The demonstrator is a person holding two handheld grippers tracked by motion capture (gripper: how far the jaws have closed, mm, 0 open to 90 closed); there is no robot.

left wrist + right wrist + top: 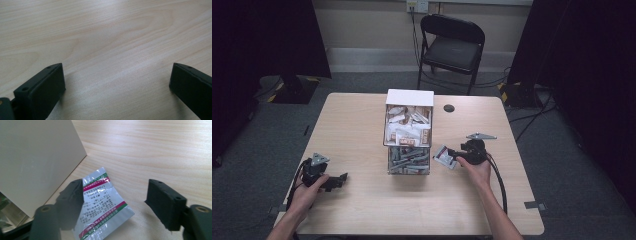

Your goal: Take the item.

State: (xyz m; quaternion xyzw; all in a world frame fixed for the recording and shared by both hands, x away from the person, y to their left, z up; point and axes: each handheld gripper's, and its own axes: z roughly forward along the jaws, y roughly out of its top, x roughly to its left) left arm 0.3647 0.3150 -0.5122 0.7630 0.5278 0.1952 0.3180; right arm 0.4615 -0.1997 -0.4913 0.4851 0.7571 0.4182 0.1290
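The table (362, 120) bore a 2-tier clear organizer (408, 132) of packets. Just beside it lay a silver sachet (102, 202), red and green bands, print unreadable. My right gripper (113, 202) stood wide around it, not pressing. My left gripper (117, 82) stood wide over bare wood.

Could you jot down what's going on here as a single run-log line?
right gripper: open, jaws astride packet on table | left gripper: open, nothing between | two-tier box: beside packet

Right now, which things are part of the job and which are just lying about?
Part of the job:
silver sachet
right tongs, open around it
two-tier sachet box

Just lying about:
folding chair
left tongs, open over bare table
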